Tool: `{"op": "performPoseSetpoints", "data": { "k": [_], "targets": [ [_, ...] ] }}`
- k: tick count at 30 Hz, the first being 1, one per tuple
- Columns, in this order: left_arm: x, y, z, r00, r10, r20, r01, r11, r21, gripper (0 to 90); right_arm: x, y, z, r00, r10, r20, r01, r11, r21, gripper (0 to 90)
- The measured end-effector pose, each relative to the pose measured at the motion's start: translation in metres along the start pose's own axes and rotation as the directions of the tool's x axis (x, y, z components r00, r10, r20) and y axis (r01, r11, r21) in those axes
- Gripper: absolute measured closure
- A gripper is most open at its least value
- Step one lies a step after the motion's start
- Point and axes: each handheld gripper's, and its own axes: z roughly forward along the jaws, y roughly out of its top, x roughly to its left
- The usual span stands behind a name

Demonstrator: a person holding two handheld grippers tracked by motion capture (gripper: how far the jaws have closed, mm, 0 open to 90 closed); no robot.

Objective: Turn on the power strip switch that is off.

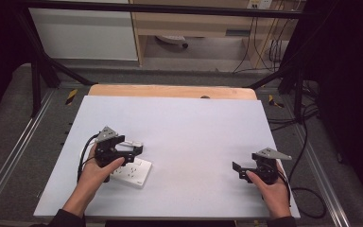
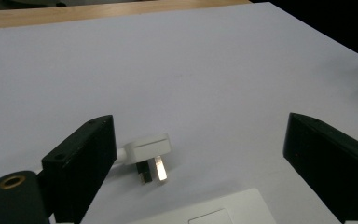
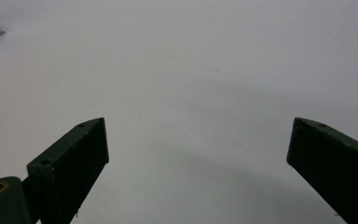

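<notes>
White covers the worktop [image 1: 179,123] in my high view; my left claw [image 1: 134,147] hangs over a white socket plate [image 1: 137,173], and my right claw [image 1: 237,169] sits well apart near the right edge. My left gripper view adds what the high view hides: jaws spread wide and empty, a white plug [image 2: 148,148] lying between them with metal pins [image 2: 154,169] toward the plate's edge [image 2: 223,212]. My right gripper view shows jaws wide apart, empty, over bare surface.
</notes>
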Motion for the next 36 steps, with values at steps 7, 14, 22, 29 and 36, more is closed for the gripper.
{"op": "performPoseSetpoints", "data": {
  "k": [7, 14, 22, 29, 36],
  "targets": [
    [0.004, 0.004, -0.01, 1.0, -0.007, -0.001, 0.007, 0.9999, -0.015, 7.4, 0.0, 0.0, 0.0, 1.0, -0.003, 0.0, 0.003, 1.0, -0.001, 5.6],
    [0.009, 0.007, -0.017, 0.9997, -0.019, -0.014, 0.019, 0.9996, -0.023, 7.6, -0.001, 0.0, 0.0, 1.0, 0.002, 0.0, -0.002, 1.0, -0.001, 5.3],
    [0.014, 0.009, -0.029, 0.9984, -0.034, -0.045, 0.033, 0.9992, -0.025, 6.6, -0.001, 0.0, 0.0, 1.0, 0.005, -0.004, -0.005, 1.0, -0.003, 4.6],
    [0.016, 0.011, -0.042, 0.9994, -0.02, -0.027, 0.019, 0.9996, -0.02, 6.6, 0.0, 0.0, 0.0, 0.9999, 0.0, -0.017, 0.0, 1.0, -0.001, 3.4],
    [0.018, 0.012, -0.059, 0.9992, -0.033, -0.024, 0.031, 0.9985, -0.046, 6.6, -0.003, 0.0, -0.002, 1.0, 0.003, -0.008, -0.003, 1.0, -0.013, 3.1]
  ]
}}
